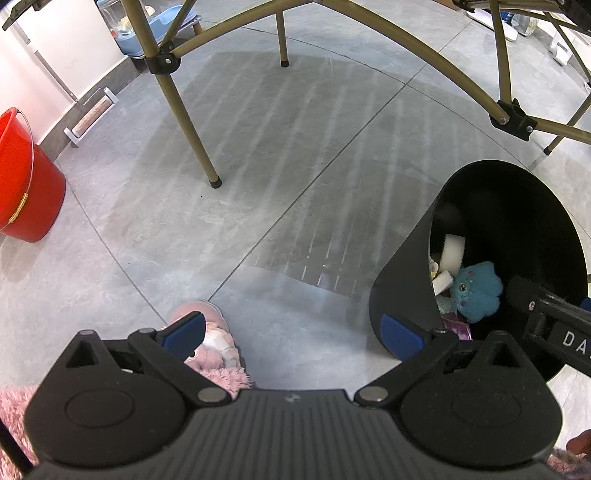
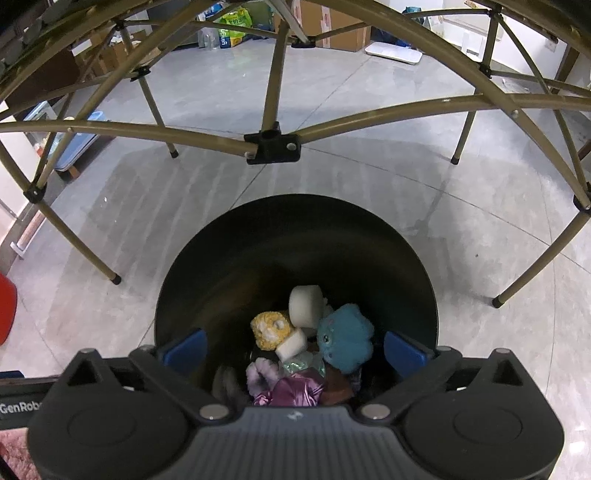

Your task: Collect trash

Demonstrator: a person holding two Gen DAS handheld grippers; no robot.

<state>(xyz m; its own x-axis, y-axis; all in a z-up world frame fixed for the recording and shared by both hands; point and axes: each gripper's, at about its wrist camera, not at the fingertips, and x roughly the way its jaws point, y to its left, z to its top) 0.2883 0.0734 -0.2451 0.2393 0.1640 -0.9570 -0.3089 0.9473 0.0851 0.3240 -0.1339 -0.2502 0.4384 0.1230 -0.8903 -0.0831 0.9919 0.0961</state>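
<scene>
A black bin (image 2: 295, 240) stands on the grey floor, and my right gripper (image 2: 294, 350) hangs open over its mouth with nothing between the blue pads (image 2: 184, 350). Inside lie a blue plush toy (image 2: 345, 341), a yellow fuzzy ball (image 2: 269, 328), white foam pieces (image 2: 304, 312) and shiny purple fabric (image 2: 295, 391). In the left wrist view the bin (image 1: 402, 280) is at the right with the blue plush (image 1: 478, 290) showing inside. My left gripper (image 1: 291, 334) is open and empty, beside the bin, above bare floor.
Olive folding-table legs (image 1: 188, 122) and cross bars (image 2: 273, 144) stand just beyond the bin. A red bucket (image 1: 26, 184) sits at the far left. Something pink and fluffy, apparently a slipper (image 1: 218, 332), lies under my left finger. Boxes and bags (image 2: 232, 22) line the far wall.
</scene>
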